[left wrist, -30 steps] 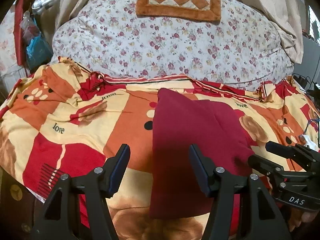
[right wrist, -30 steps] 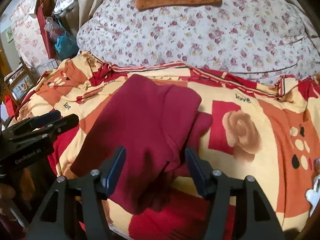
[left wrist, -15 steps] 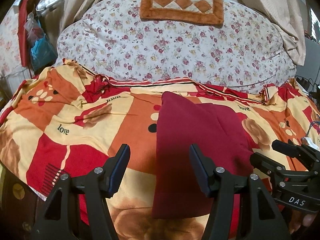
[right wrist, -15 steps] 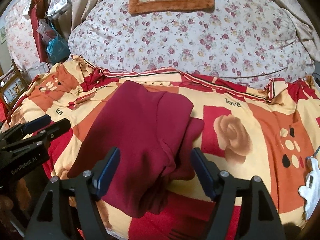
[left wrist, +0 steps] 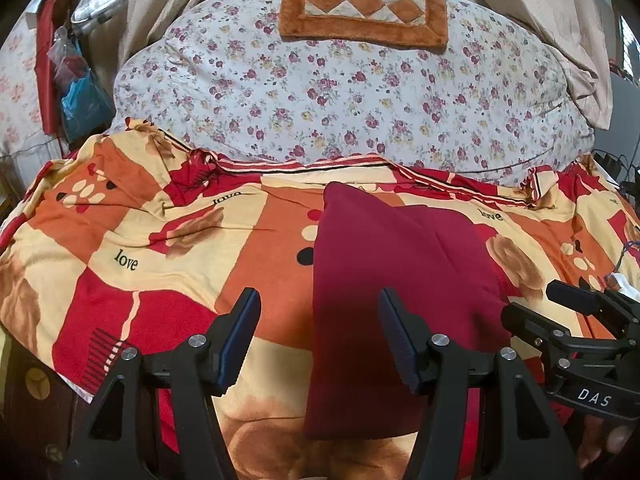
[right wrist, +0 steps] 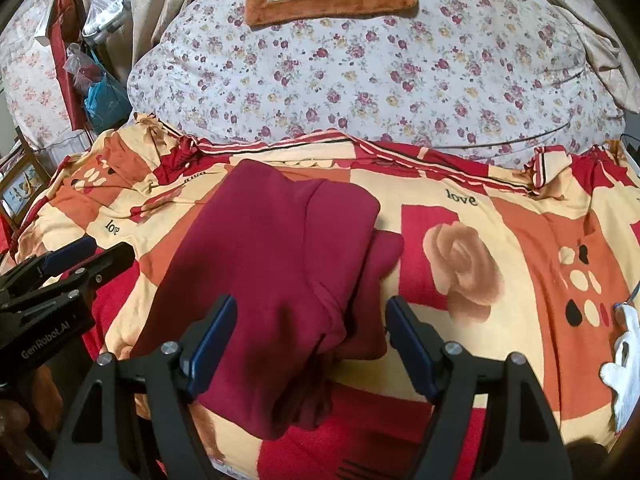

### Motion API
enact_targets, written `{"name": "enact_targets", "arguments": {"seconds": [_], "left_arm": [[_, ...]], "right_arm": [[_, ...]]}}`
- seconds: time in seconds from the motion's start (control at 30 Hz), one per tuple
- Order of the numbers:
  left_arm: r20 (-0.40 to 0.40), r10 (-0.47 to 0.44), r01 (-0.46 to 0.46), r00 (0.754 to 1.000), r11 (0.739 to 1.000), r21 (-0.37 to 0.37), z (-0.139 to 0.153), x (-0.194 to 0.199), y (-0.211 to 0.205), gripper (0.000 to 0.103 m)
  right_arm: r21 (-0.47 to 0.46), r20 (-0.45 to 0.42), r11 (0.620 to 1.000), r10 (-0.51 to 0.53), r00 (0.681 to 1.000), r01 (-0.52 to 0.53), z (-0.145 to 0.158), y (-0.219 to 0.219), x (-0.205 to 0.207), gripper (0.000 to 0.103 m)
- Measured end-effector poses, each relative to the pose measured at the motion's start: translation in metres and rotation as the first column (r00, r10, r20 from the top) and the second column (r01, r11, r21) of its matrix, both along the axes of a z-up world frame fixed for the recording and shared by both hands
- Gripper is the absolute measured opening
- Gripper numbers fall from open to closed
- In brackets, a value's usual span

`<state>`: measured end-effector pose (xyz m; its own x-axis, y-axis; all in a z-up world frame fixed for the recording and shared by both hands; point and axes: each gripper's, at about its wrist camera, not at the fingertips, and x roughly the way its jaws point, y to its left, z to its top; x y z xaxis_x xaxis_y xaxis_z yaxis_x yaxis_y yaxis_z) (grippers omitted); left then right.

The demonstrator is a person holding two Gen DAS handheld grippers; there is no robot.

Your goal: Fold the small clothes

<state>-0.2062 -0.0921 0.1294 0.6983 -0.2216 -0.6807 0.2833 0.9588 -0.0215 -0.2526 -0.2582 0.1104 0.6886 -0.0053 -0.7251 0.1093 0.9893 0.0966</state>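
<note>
A dark red garment (left wrist: 392,280) lies folded into a long strip on the patterned bedsheet (left wrist: 160,240). In the right wrist view the garment (right wrist: 272,248) shows a folded flap and a sleeve sticking out on its right. My left gripper (left wrist: 319,300) is open above the garment's near left edge, nothing between its pads. My right gripper (right wrist: 311,306) is open wide over the garment's near right part, pads clear of the cloth. Each gripper shows in the other's view: the right gripper (left wrist: 532,300) at the garment's right, the left gripper (right wrist: 106,250) at its left.
A bulky floral quilt (left wrist: 360,100) fills the far half of the bed, with an orange checkered cushion (left wrist: 362,12) on top. Plastic bags (left wrist: 80,92) hang at the far left. A white object (right wrist: 624,360) lies at the sheet's right edge. The bed's near edge is just below the grippers.
The right gripper's jaws have spread wider over the garment. The garment lies as before, and the left gripper's opening is unchanged.
</note>
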Motion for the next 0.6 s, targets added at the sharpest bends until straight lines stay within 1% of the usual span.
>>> {"name": "enact_targets", "arguments": {"seconds": [0.6], "left_arm": [[-0.006,-0.003,0.003,1.0,1.0,0.001,-0.0028,0.0017,-0.0004,0.041]], "right_arm": [[0.01,-0.026,1.0,0.007,1.0,-0.007,-0.008,0.0036,0.0045,0.08]]}}
